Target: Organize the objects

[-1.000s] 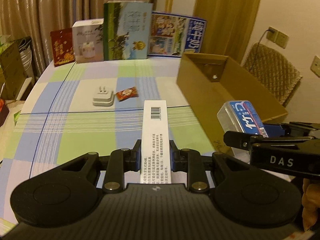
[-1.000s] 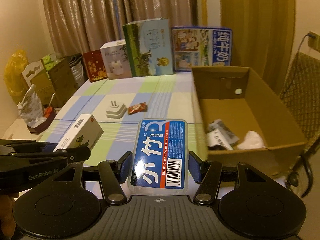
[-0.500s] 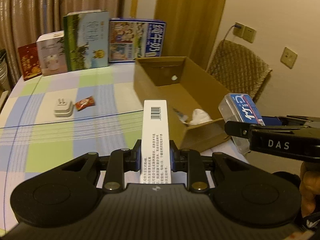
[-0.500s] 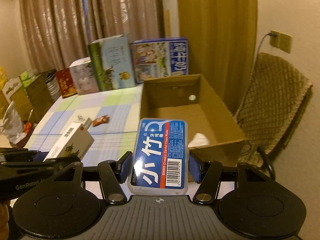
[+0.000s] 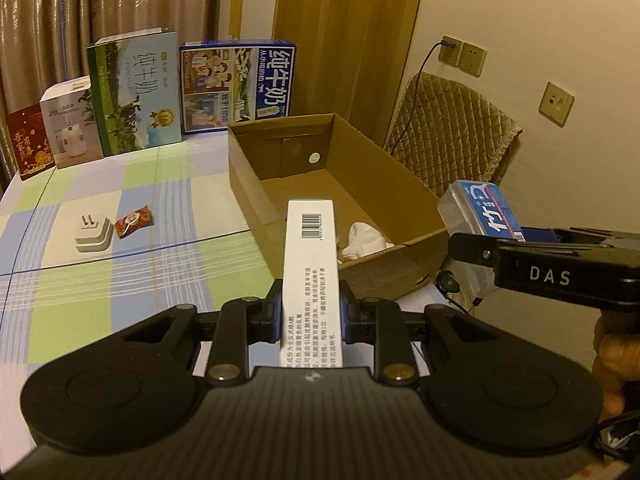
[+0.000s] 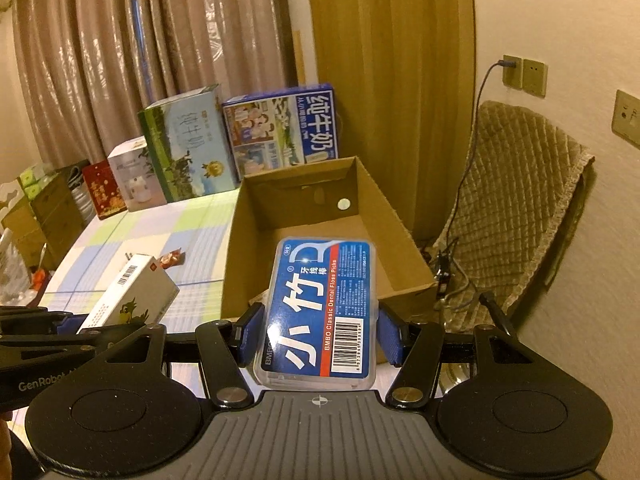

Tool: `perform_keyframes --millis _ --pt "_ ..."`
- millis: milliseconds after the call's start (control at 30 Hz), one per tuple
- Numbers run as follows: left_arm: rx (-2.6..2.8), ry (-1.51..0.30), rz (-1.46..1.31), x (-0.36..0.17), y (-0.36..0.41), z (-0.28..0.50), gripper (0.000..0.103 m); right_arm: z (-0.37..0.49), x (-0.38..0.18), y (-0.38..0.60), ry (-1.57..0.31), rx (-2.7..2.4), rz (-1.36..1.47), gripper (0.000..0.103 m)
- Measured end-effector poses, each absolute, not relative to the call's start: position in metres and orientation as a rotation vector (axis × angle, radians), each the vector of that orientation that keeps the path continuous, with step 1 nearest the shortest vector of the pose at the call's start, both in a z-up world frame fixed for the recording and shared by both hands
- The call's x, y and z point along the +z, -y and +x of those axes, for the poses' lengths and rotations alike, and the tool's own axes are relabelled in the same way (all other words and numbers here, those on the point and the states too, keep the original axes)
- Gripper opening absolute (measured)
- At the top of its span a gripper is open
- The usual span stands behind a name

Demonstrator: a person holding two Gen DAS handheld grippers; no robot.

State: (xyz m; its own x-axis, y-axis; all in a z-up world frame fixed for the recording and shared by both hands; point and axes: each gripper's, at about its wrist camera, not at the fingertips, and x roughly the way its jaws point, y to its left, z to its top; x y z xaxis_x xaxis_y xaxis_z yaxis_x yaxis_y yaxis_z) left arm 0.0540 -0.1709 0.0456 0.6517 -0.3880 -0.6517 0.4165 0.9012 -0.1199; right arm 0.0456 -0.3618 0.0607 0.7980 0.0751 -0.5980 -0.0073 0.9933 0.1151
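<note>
- The left hand-held gripper [image 5: 310, 314] pinches a long white carton [image 5: 309, 264] by its narrow sides. The carton sticks out ahead of the jaws, its barcode end over the near left corner of the cardboard box [image 5: 416, 196].
- The right hand-held gripper [image 6: 318, 334] is clamped across a blue floss-pick case [image 6: 320, 308], label up, pointing toward the near rim of the same box.
- Both things are in the air at the near end of the box, neither yet inside it.
- Judged step: carry each one over the rim and set it down in the box.
- Bring the carton's far end clear past the near wall before lowering, since a long overhang could catch the cardboard edge.
- White crumpled stuff [image 5: 366, 238] lies in the near part of the box floor, so the bare floor farther in looks the better landing place.
- The two hand-held grippers sit close side by side. Placing one thing at a time should avoid a knock.
- Lower until each thing rests, then spread the jaws. Dropping the case from height might make it bounce.
- A white plug adapter [image 5: 93, 233] and a red sweet wrapper [image 5: 134, 221] lie on the checked desk [image 5: 120, 280], left of the box, probably next to be gathered.
</note>
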Motion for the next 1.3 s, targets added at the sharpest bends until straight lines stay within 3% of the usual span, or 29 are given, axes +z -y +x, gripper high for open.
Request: perform_keyframes --millis 700,1300 --pt "-0.480 -0.728 0.060 0.049 0.198 0.071 0.021 0.069 0.062 0.378 -0.640 0.043 0.115 0.056" --pt "-0.487 -0.728 0.027 0.051 0.236 0.139 0.021 0.142 0.058 0.401 -0.673 0.068 0.063 0.056"
